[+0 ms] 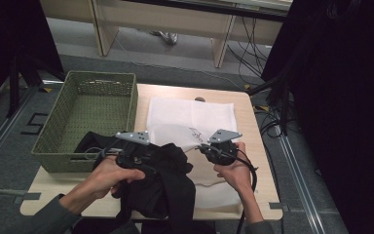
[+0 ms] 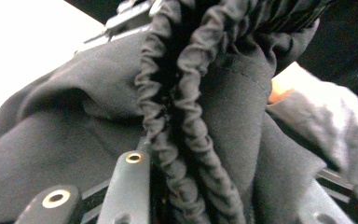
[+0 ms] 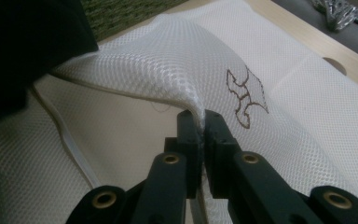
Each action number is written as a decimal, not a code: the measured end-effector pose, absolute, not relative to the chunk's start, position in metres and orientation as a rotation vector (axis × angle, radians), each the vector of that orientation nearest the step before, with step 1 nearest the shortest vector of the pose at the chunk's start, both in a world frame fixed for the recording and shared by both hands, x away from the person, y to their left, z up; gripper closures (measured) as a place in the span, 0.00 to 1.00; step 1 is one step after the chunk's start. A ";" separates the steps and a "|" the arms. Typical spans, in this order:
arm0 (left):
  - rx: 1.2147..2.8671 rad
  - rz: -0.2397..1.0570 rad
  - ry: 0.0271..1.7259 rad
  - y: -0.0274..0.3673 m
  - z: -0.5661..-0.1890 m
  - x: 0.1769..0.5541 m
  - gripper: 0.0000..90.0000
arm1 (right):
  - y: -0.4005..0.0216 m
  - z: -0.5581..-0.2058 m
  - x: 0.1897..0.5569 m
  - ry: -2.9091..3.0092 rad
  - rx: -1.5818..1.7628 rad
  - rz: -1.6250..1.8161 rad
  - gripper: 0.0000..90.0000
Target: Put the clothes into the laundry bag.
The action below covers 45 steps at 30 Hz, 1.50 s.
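A white mesh bag (image 1: 190, 119) with a brown embroidered mark (image 3: 244, 95) lies flat on the table. My right gripper (image 1: 202, 147) (image 3: 201, 122) is shut on a fold of the bag's upper layer and holds it raised off the lower layer. A black garment (image 1: 168, 183) (image 2: 74, 126) hangs in a bunch over the table's front edge, beside the bag's left part. My left gripper (image 1: 151, 155) (image 2: 223, 186) is shut on the garment, with its gathered elastic band running between the jaws. The garment's dark edge (image 3: 28, 46) lies just left of the raised fold.
A green woven basket (image 1: 53, 161) stands on the table's left side, partly off its edge, with some black cloth (image 1: 90, 141) at its near end. The wooden table (image 1: 255, 161) has a small hole (image 1: 200, 99) at the back. Cables and dark stands crowd the floor at right.
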State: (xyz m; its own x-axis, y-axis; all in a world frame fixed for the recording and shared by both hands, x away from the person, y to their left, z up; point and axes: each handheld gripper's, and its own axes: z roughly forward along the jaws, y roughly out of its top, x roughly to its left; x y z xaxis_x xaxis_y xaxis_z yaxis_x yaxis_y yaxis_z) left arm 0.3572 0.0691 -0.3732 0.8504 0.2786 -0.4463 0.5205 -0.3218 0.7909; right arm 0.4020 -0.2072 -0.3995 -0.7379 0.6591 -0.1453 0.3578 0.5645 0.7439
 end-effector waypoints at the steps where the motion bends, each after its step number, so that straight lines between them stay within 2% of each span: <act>1: 1.937 -0.265 0.606 0.063 -0.377 0.360 0.73 | -0.207 -0.398 0.402 2.388 0.824 1.008 0.97; 2: 1.963 -0.205 0.615 0.057 -0.381 0.366 0.73 | -0.208 -0.395 0.403 2.373 0.828 1.018 0.97; 6: 1.948 -0.129 0.662 0.049 -0.385 0.376 0.72 | -0.208 -0.391 0.403 2.356 0.856 1.028 0.97; 12: 1.932 0.027 0.678 0.045 -0.372 0.390 0.72 | -0.211 -0.385 0.407 2.333 0.838 1.046 0.97; 20: 2.068 0.047 0.692 0.007 -0.422 0.389 0.71 | -0.209 -0.386 0.407 2.340 0.862 1.015 0.97; 26: 2.156 0.136 0.727 -0.008 -0.442 0.400 0.69 | -0.210 -0.384 0.407 2.334 0.881 1.036 0.97; 30: 2.192 0.103 0.773 -0.017 -0.464 0.408 0.68 | -0.209 -0.384 0.407 2.332 0.881 1.034 0.97; 32: 2.229 0.129 0.760 -0.022 -0.471 0.407 0.66 | -0.209 -0.384 0.407 2.334 0.879 1.035 0.97; 34: 2.207 0.118 0.785 -0.025 -0.472 0.408 0.61 | -0.208 -0.385 0.407 2.334 0.880 1.033 0.97; 35: 2.192 0.119 0.805 -0.025 -0.472 0.409 0.53 | -0.208 -0.386 0.407 2.339 0.874 1.038 0.97; 36: 2.191 0.118 0.813 -0.025 -0.471 0.409 0.53 | -0.208 -0.386 0.407 2.339 0.874 1.038 0.97; 37: 2.175 0.104 0.838 -0.026 -0.468 0.408 0.49 | -0.208 -0.386 0.407 2.331 0.874 1.024 0.97; 39: 2.182 0.094 0.839 -0.024 -0.463 0.406 0.34 | -0.207 -0.389 0.406 2.354 0.883 1.020 0.97; 40: 2.186 0.087 0.835 -0.023 -0.461 0.405 0.34 | -0.207 -0.389 0.406 2.354 0.883 1.020 0.97; 41: 2.192 0.074 0.834 -0.021 -0.457 0.402 0.28 | -0.207 -0.389 0.406 2.352 0.895 1.020 0.97; 45: 2.161 0.060 0.794 -0.006 -0.436 0.391 0.24 | -0.209 -0.389 0.407 2.347 0.885 1.028 0.97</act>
